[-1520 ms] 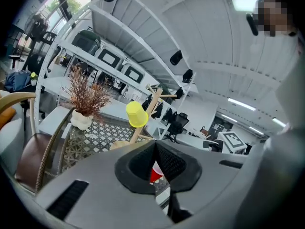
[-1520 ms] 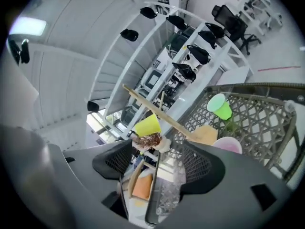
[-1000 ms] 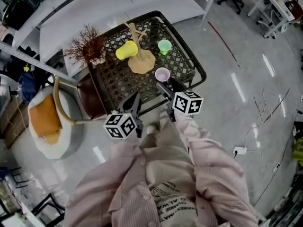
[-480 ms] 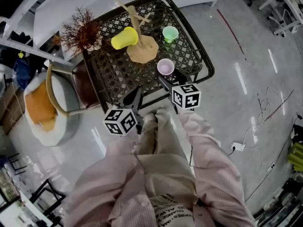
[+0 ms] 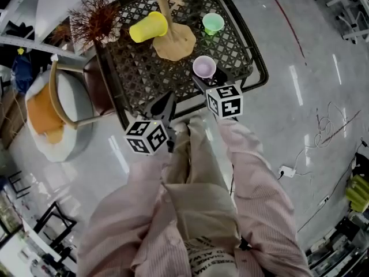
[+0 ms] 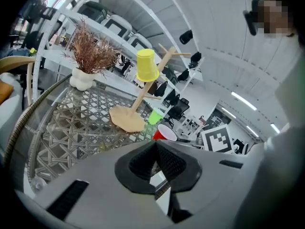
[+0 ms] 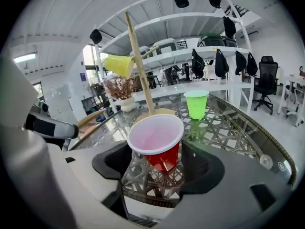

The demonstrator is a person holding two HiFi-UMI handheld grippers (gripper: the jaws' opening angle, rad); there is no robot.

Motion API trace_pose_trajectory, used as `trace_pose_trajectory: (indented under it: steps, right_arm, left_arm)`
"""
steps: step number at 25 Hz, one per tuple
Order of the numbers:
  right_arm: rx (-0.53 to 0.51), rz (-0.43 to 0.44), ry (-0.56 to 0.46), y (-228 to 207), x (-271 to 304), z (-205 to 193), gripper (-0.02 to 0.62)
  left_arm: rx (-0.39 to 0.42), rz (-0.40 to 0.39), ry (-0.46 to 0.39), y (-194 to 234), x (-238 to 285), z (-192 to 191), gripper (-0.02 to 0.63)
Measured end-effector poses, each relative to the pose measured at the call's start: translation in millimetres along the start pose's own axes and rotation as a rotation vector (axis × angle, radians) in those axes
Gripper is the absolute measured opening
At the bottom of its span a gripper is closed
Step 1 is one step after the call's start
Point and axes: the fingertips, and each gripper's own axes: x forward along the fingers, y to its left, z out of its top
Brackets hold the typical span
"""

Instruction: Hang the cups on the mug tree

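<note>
A wooden mug tree (image 5: 172, 39) stands on the lattice table (image 5: 256, 56), with a yellow cup (image 5: 147, 27) hanging on one peg. A green cup (image 5: 213, 22) stands upright to its right. A red cup (image 5: 203, 67) with a pale inside stands near the table's front edge. My right gripper (image 5: 199, 84) is open at that edge. In the right gripper view the red cup (image 7: 157, 140) sits between the wide-apart jaws of the gripper (image 7: 164, 162), with the tree pole (image 7: 139, 56) and green cup (image 7: 196, 104) behind. My left gripper (image 5: 166, 101) is shut and empty, short of the table.
A dried plant in a white vase (image 5: 92, 19) stands at the table's far left corner. A chair with an orange cushion (image 5: 49, 111) is left of the table. A cable and power strip (image 5: 285, 170) lie on the shiny floor at the right.
The table has slid down the head view, closer to me. Both grippers have edged forward with it. The right jaws have stayed at the red cup. No cup has moved.
</note>
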Motion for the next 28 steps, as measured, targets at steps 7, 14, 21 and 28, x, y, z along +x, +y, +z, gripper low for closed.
trace_pose_trajectory:
  steps: [7, 14, 21, 28]
  right_arm:
    - [-0.040, 0.017, 0.011, 1, 5, 5, 0.310]
    - [-0.024, 0.036, -0.008, 3, 1, 9, 0.287]
    - [-0.020, 0.053, -0.056, 8, -14, 39, 0.285]
    - [-0.037, 0.056, -0.078, 15, -32, 66, 0.285]
  left_arm:
    - [-0.017, 0.018, -0.012, -3, 3, -3, -0.002]
    - [-0.035, 0.034, -0.036, -7, 1, -5, -0.002]
    - [-0.041, 0.040, -0.081, -16, -4, 11, -0.002]
    - [-0.032, 0.041, -0.132, -30, -14, 33, -0.002]
